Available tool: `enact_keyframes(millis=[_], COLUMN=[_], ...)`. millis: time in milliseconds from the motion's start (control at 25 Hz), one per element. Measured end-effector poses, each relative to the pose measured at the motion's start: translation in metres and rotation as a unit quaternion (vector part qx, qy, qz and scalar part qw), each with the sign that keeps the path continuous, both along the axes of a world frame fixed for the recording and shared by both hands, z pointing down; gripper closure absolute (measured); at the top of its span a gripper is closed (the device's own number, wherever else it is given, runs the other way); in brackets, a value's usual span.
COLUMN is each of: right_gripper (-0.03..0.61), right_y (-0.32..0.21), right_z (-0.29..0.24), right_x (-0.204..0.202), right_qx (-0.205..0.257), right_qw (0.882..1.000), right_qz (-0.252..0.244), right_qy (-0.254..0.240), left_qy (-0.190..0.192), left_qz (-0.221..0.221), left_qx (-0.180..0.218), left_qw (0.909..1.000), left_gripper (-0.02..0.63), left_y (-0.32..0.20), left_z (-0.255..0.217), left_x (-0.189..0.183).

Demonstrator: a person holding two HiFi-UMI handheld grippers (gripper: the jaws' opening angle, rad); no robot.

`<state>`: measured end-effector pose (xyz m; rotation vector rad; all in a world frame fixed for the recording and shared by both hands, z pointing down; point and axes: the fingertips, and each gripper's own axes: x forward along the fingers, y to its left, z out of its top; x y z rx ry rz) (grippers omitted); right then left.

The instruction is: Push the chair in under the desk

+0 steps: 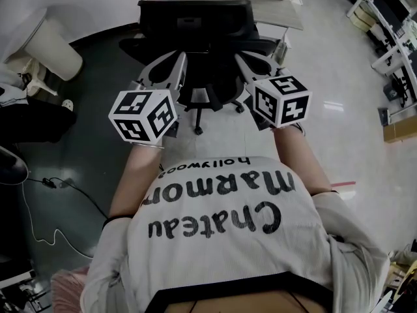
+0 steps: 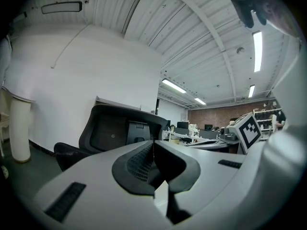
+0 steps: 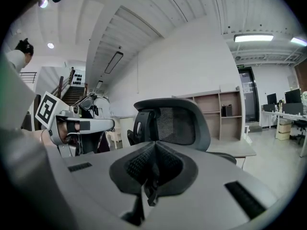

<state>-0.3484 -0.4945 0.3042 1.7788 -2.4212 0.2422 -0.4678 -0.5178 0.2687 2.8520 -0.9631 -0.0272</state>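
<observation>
**Chair** [image 1: 195,38]: black office chair with a mesh back. It stands on the floor [image 1: 339,77] at the near edge of the desk [image 1: 277,12], with the rear of its backrest turned to the person. Its castors [image 1: 197,130] show below the seat in the head view. How far the seat reaches under the desk cannot be told. In the left gripper view the chair [image 2: 120,128] rises just past the jaw tips, and it does the same in the right gripper view [image 3: 175,123].

**Desk**: light top, directly behind the chair. Its near corner [image 3: 235,147] juts out to the right of the backrest in the right gripper view.

**Left gripper** [image 1: 177,60]: held level and aimed at the left side of the backrest, with its marker cube [image 1: 143,115] nearest the person. Its fingers [image 2: 144,159] are pressed together with nothing between them. Contact with the chair is not seen.

**Right gripper** [image 1: 242,60]: held beside the left one and aimed at the right side of the backrest, with its marker cube [image 1: 281,100] behind. Its fingers [image 3: 168,164] are closed tip to tip with nothing between them. The backrest stands near, beyond the tips.

**Person**: seen from above in a light printed shirt [image 1: 234,240], both forearms stretched forward.

**Other items**: open shelf [image 3: 225,109] against the wall beyond the desk; white cylinder [image 1: 55,44] on the floor, left of the chair; cable [image 1: 39,214] lying on the dark floor at the lower left.
</observation>
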Motion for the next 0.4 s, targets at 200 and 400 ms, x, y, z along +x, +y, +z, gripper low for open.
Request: enact_keyframes(millis=[200, 400], right_gripper=[0.569, 0.571], right_y=[-0.0033, -0.0060], right_z=[0.0021, 0.0066], right_x=[-0.0025, -0.0045], right_qx=[0.000, -0.004], right_qw=[1.000, 1.000], right_qz=[0.003, 0.003], right_qy=[0.002, 0.000], left_qy=[-0.001, -0.001], left_qz=[0.005, 0.007], left_qx=[-0.001, -0.002], left_qw=[1.0000, 1.0000], left_gripper=[0.597, 0.597], left_y=[-0.0032, -0.0078], left_z=[0.0004, 0.0035], left_x=[-0.0002, -0.0022])
